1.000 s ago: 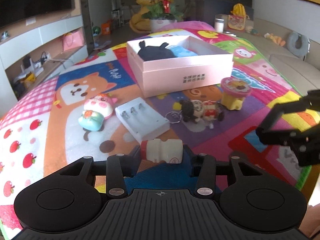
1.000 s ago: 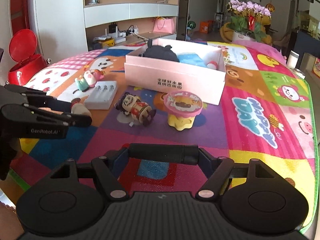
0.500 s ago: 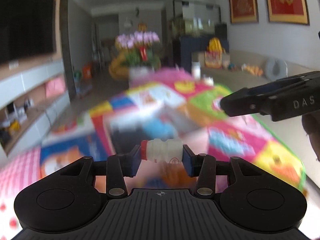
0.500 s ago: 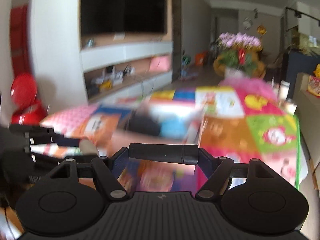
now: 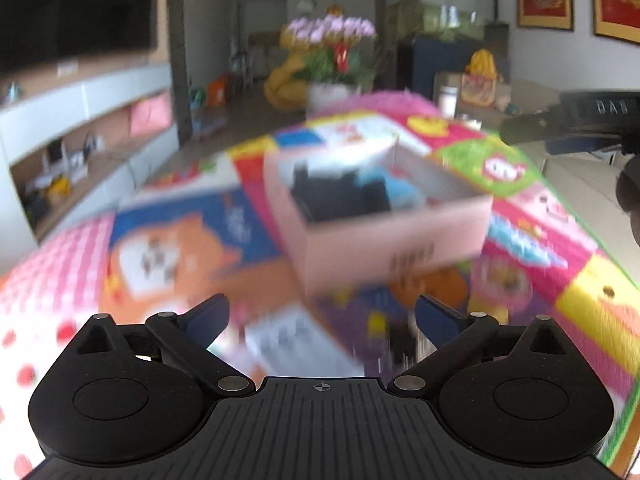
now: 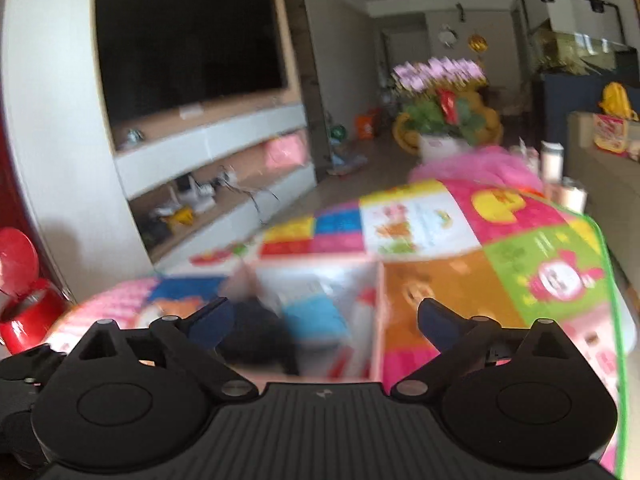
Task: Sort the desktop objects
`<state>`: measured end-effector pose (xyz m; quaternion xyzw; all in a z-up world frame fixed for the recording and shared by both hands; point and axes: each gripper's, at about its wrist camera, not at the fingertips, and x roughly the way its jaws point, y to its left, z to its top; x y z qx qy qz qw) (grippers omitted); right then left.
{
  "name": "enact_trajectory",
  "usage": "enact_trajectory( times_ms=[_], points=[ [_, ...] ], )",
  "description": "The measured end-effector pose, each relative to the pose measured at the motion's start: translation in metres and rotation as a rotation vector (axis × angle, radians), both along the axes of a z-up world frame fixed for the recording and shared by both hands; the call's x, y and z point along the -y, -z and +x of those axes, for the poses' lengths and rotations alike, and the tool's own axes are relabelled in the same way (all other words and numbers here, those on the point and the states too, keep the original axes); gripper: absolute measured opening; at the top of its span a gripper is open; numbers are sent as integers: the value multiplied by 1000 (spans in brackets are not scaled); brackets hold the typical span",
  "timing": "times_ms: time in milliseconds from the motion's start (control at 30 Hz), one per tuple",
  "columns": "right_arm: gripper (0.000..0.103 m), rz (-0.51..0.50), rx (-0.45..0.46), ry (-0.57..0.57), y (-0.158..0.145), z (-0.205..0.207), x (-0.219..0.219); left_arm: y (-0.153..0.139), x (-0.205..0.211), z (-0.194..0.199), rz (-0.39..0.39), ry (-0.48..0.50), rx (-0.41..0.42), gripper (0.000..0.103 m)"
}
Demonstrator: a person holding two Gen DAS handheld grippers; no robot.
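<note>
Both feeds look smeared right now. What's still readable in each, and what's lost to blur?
Left wrist view: the pink box and play mat are motion-smeared; the small toys near the left gripper are unreadable; its opening jaws are sharp and empty. Right wrist view: box contents smear below the right gripper, also opening, nothing between; the TV is only softly blurred.

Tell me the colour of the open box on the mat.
Pale pink box, clearest in the left wrist view.

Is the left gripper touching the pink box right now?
Apart. The left wrist view shows the left gripper, opening and empty, with mat visible between it and the pink box.
</note>
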<state>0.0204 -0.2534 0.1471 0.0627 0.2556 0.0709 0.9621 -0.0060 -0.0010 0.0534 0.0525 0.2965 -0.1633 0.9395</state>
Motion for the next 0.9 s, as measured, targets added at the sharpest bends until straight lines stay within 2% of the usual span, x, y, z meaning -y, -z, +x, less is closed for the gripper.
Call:
enact_trajectory(
  times_ms=[233, 367, 433, 567, 667, 733, 800, 900],
  points=[
    [103, -165, -47, -1, 43, -40, -17, 24, -3, -26, -2, 0, -51, 103],
    [103, -240, -47, -50, 58, -61, -37, 24, -2, -27, 10, -16, -50, 103],
    [103, -245, -47, -74, 60, -67, -44, 21, -3, -33, 6, -26, -35, 103],
    [103, -244, -44, -151, 63, -76, -65, 16, -14, -31, 17, -108, 8, 103],
    [103, -270, -21, -204, 68, -81, -86, 15, -29, -26, 16, -178, 2, 103],
    [97, -292, 23, -226, 70, -85, -100, 15, -39, -24, 10, -211, -4, 103],
    [80, -331, 42, -274, 72, -82, -115, 15, -48, -24, 6, -234, -12, 103],
    [68, -372, 34, -326, 79, -70, -133, 15, -56, -25, -2, -257, -20, 103]
  ],
)
